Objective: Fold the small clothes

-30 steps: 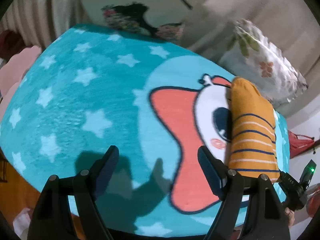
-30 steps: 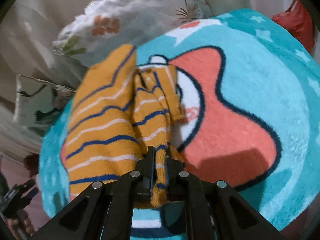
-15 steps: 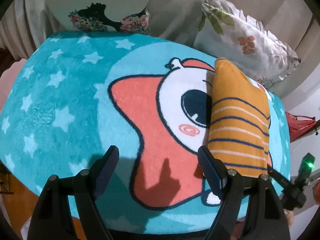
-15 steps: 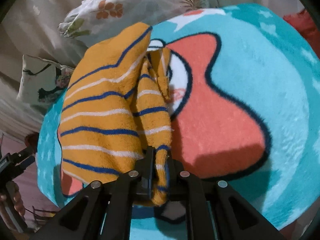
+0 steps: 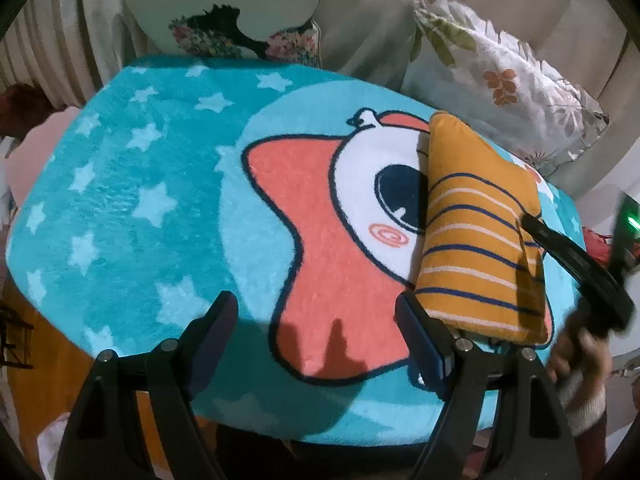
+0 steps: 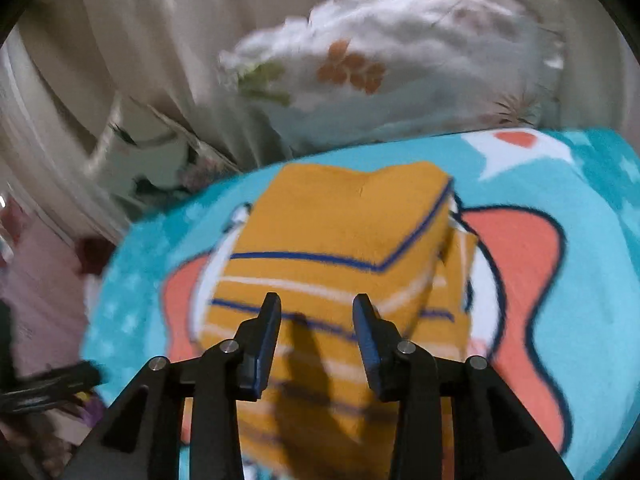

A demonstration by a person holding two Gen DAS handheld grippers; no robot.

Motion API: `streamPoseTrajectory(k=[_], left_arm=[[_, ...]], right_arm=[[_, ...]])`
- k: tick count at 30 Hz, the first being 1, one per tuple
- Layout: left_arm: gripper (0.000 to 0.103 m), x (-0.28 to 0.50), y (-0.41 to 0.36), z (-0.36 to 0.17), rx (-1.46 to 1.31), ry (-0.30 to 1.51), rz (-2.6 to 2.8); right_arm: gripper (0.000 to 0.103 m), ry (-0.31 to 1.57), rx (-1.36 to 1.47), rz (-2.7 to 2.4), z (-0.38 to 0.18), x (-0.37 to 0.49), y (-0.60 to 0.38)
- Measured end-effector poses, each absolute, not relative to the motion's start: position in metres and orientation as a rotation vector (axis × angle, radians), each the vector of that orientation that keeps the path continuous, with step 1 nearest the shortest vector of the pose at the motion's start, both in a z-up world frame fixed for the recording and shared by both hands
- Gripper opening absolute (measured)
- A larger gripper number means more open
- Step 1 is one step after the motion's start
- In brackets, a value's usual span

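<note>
An orange garment with blue and white stripes [image 5: 476, 232] lies folded on the right side of a turquoise cartoon-fish blanket [image 5: 160, 208]. In the right wrist view the garment [image 6: 340, 248] lies flat just beyond my right gripper [image 6: 316, 312], which is open and empty above its near part. My left gripper [image 5: 320, 320] is open and empty over the blanket, left of the garment; its right finger is next to the garment's near corner. The right gripper's fingers [image 5: 568, 256] show in the left wrist view at the garment's right edge.
Two floral pillows [image 5: 500, 76] [image 5: 240, 20] lean against a beige sofa back behind the blanket. A red item [image 5: 600, 240] lies at the far right. The blanket's front edge [image 5: 320, 428] drops off close to my left gripper.
My right gripper has opened and let go of the garment's fold, which now lies flat. The right wrist view has swung and blurred. My left gripper has drawn back slightly.
</note>
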State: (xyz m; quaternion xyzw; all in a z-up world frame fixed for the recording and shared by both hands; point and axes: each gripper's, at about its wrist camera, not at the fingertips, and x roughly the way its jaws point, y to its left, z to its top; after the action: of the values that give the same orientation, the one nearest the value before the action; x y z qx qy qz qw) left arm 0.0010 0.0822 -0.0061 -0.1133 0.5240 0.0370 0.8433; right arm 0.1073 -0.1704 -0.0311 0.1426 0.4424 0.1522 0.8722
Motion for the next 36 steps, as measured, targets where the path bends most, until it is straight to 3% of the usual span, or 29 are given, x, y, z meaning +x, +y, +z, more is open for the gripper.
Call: streamPoseTrajectory(k=[4,9,12,20,24,26,28,31,36], left_arm=[[0.080,-0.014,0.089,-0.005,-0.241,1.099,0.110],[0.080,-0.019,0.104,-0.019,-0.338,1.125,0.137],[0.080,-0.006,0.098,-0.032,-0.381,1.149,0.086],[0.082,0.099,0.026,-0.060,-0.282,1.140,-0.267],[0.084,0.151,-0.006,-0.081,-0.338,1.184,-0.459],[0.085,0.169,-0.018,-0.093,-0.360,1.220,-0.506],[0.084,0.179,-0.027,-0.106,-0.369,1.284,-0.525],[0.073,0.179,-0.031,-0.092,-0.370,1.289,-0.563],[0.074,0.184,-0.032,-0.055,-0.332,1.228,-0.570]], right_arm=[[0.035,0.961,0.362,0.148,-0.054,0.132,-0.202],[0.056,0.916,0.421,0.125,-0.037,0.104,-0.241],[0.059,0.969,0.483,0.200,-0.049,0.096,-0.256],[0.070,1.058,0.635,0.267,-0.084,0.101,-0.261],[0.071,1.101,0.757,0.284,-0.101,0.124,-0.264],[0.076,1.119,0.860,0.327,-0.113,0.136,-0.262],[0.076,1.083,0.955,0.338,-0.120,0.141,-0.263],[0.064,1.089,1.108,0.360,-0.128,0.147,-0.261],[0.061,0.964,1.197,0.525,-0.097,0.149,-0.243]])
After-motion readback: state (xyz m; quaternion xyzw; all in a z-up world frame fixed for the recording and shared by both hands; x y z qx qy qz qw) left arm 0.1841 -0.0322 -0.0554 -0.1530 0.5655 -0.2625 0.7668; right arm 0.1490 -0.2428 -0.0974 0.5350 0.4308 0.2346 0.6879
